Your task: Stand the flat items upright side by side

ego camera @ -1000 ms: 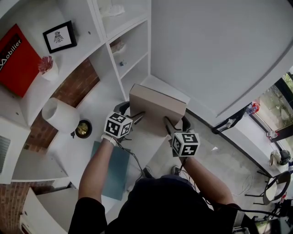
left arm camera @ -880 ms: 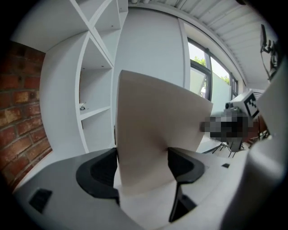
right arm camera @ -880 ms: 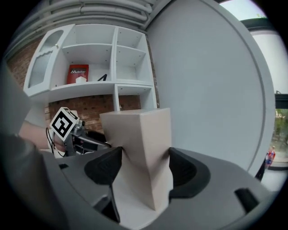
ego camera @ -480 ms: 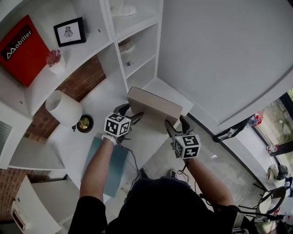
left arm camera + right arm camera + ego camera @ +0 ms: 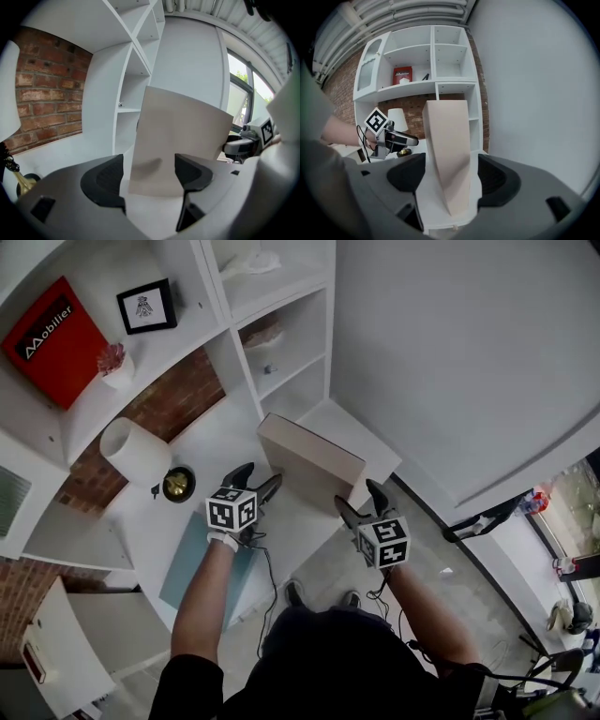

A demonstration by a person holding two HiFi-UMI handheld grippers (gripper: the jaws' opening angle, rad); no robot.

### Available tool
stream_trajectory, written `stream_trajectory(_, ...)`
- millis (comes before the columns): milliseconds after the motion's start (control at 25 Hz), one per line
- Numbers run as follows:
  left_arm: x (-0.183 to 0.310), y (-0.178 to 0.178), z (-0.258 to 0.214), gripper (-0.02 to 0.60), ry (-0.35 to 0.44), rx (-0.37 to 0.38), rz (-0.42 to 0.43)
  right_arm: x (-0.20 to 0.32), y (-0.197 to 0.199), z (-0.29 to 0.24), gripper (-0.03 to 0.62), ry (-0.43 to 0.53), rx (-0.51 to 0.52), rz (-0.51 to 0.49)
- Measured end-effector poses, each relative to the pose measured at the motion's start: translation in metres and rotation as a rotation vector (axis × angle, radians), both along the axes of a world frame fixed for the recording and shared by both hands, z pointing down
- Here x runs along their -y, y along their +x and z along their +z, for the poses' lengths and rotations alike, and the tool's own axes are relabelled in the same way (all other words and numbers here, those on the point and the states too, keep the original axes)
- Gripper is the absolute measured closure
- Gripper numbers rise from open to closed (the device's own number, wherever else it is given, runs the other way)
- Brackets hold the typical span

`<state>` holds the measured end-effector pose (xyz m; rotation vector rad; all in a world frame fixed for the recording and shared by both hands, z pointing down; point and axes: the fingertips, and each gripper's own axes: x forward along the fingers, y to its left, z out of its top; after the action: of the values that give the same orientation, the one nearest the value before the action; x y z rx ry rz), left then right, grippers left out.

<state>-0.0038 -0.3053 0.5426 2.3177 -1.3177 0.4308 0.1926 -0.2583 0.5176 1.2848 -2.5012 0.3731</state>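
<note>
Beige flat box (image 5: 309,457): stood upright on the white desk (image 5: 211,442) beside the shelves; release step in hand.
Left gripper (image 5: 258,476) gaped empty. Right gripper (image 5: 358,496) had just been opening, box edge between its jaws, untouched. Next move probably called for lifting the teal flat item (image 5: 185,563) that lay flat.

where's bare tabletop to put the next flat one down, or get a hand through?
Free: white tabletop between the lamp and the upright beige board; a smaller strip behind the board toward the wall. Crowded: lamp corner with the brass base, and the near edge, where the teal flat item lies.
</note>
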Motion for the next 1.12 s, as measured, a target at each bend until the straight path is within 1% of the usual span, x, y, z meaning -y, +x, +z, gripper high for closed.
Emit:
stream_trajectory(160, -0.022, -0.008, -0.005, 0.247, -0.008, -0.024, -0.098, 0.01, -0.004, 0.003, 0.18, 0.011, -0.043, -0.117)
stream_trajectory(200, -0.029, -0.008, -0.008, 0.247, -0.004, -0.035, -0.118, 0.012, -0.005, 0.003, 0.168, 0.011, -0.055, -0.149)
stream_trajectory(280, -0.043, -0.008, -0.019, 0.247, 0.013, -0.054, -0.155, 0.016, -0.01, 0.004, 0.163, 0.017, -0.079, -0.224)
stream_trajectory(400, -0.065, -0.008, -0.032, 0.247, 0.038, -0.079, -0.198, 0.018, -0.019, 0.009, 0.166, 0.041, -0.127, -0.321)
stream_trajectory(440, -0.074, -0.008, -0.035, 0.247, 0.043, -0.086, -0.206, 0.019, -0.022, 0.011, 0.18, 0.051, -0.144, -0.343)
stream_trajectory(520, -0.092, -0.01, -0.04, 0.247, 0.043, -0.099, -0.223, 0.019, -0.028, 0.014, 0.254, 0.067, -0.166, -0.372)
stream_trajectory(560, -0.101, -0.012, -0.041, 0.247, 0.042, -0.103, -0.237, 0.018, -0.03, 0.015, 0.287, 0.072, -0.169, -0.38)
stream_trajectory(680, -0.122, -0.015, -0.042, 0.247, 0.044, -0.109, -0.281, 0.02, -0.03, 0.015, 0.304, 0.075, -0.161, -0.38)
stream_trajectory(880, -0.148, -0.027, -0.032, 0.247, 0.026, -0.116, -0.347, 0.024, -0.036, 0.014, 0.31, 0.065, -0.161, -0.323)
stream_trajectory(1000, -0.159, -0.038, -0.028, 0.249, 0.022, -0.145, -0.381, 0.02, -0.047, 0.012, 0.31, 0.056, -0.174, -0.299)
stream_trajectory(1120, -0.158, -0.049, -0.034, 0.247, 0.032, -0.164, -0.379, 0.023, -0.061, 0.009, 0.31, 0.051, -0.186, -0.277)
